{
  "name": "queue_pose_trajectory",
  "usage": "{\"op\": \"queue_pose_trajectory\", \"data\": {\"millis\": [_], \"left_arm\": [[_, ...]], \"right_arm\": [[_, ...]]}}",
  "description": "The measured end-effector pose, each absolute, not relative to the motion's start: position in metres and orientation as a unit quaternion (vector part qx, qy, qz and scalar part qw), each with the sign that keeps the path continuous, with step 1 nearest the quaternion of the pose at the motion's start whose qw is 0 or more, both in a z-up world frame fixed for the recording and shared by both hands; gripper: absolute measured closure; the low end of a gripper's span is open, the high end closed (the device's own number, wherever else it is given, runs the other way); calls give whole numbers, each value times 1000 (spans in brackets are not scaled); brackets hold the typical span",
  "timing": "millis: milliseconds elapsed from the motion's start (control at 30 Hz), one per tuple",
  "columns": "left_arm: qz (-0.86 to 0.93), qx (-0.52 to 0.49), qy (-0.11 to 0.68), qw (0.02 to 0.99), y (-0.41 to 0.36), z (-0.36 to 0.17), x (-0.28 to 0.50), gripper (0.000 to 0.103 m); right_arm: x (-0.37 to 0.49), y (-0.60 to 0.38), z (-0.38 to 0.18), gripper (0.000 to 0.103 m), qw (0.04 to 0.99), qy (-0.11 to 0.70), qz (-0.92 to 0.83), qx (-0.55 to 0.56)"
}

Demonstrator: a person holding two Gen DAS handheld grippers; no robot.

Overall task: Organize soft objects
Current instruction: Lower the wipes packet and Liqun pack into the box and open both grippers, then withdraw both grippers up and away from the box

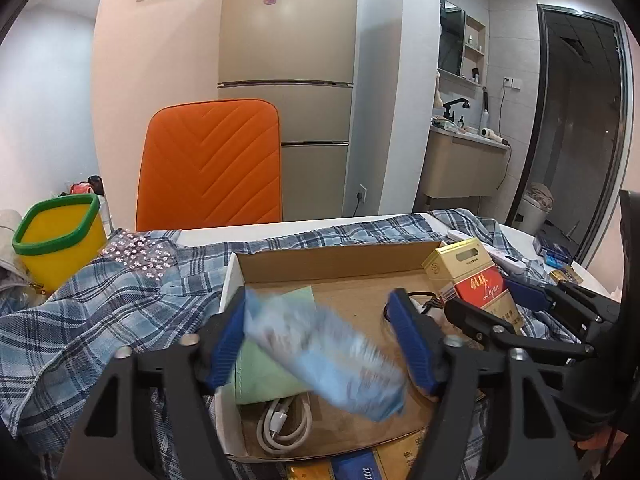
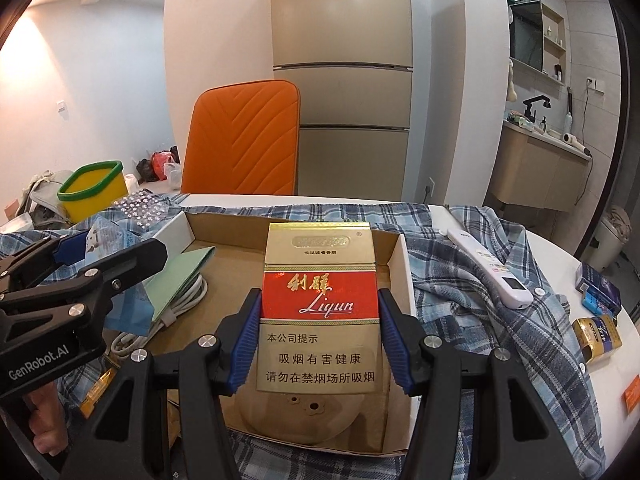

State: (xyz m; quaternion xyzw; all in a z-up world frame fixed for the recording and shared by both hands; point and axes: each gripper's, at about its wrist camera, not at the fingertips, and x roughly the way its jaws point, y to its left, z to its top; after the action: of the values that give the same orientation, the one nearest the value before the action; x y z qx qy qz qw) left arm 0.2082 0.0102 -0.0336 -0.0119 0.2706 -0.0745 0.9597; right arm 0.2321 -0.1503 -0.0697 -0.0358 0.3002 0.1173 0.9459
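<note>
Right up close, left tongs (image 1: 318, 300) stand wide over a cardboard box (image 1: 340, 258). A pale blue packet (image 1: 320, 352) sits btwn the pads but is smeared w/ blur: print unreadable, edges soft, looks like thin crinkly plastic. Its long axis runs from upper left, by the left pad, down to lower right; the right pad is clear of it. Can't tell if the left pad touches.

Under it, a green pouch (image 1: 264, 376) is half covered, and a white cable (image 1: 280, 424) pokes out beneath.

Right tongs (image 2: 319, 296) clamp a red-and-gold cigarette pack (image 2: 320, 360) upright, long axis vertical, lid end up, above the same box. It hides most of a round tan thing (image 2: 300, 412) on the box floor.

Box lies on a blue plaid shirt (image 1: 100, 300) spread on the white worktop (image 1: 240, 232); a white remote (image 2: 492, 268) rests on the shirt's right part.

Further back: yellow tub (image 1: 60, 240) w/ green rim, orange chair (image 1: 212, 160), beige fridge (image 1: 288, 40).
</note>
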Motion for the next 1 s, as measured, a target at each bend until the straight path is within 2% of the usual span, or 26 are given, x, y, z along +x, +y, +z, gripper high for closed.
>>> {"op": "queue_pose_trajectory", "data": {"millis": [67, 467, 600, 833, 1000], "left_arm": [[-72, -13, 265, 961, 11, -33, 207, 8], [-74, -13, 234, 969, 10, -24, 196, 6], [-70, -10, 225, 972, 9, -21, 192, 6], [-70, -21, 189, 979, 11, -1, 177, 6], [-71, -30, 138, 987, 11, 31, 153, 5]], "right_arm": [[232, -151, -70, 45, 946, 300, 116, -35], [234, -151, -71, 45, 945, 305, 115, -35], [234, -153, -71, 34, 945, 306, 113, -32], [225, -152, -63, 33, 953, 280, 108, -39], [207, -157, -40, 33, 968, 227, 97, -36]]}}
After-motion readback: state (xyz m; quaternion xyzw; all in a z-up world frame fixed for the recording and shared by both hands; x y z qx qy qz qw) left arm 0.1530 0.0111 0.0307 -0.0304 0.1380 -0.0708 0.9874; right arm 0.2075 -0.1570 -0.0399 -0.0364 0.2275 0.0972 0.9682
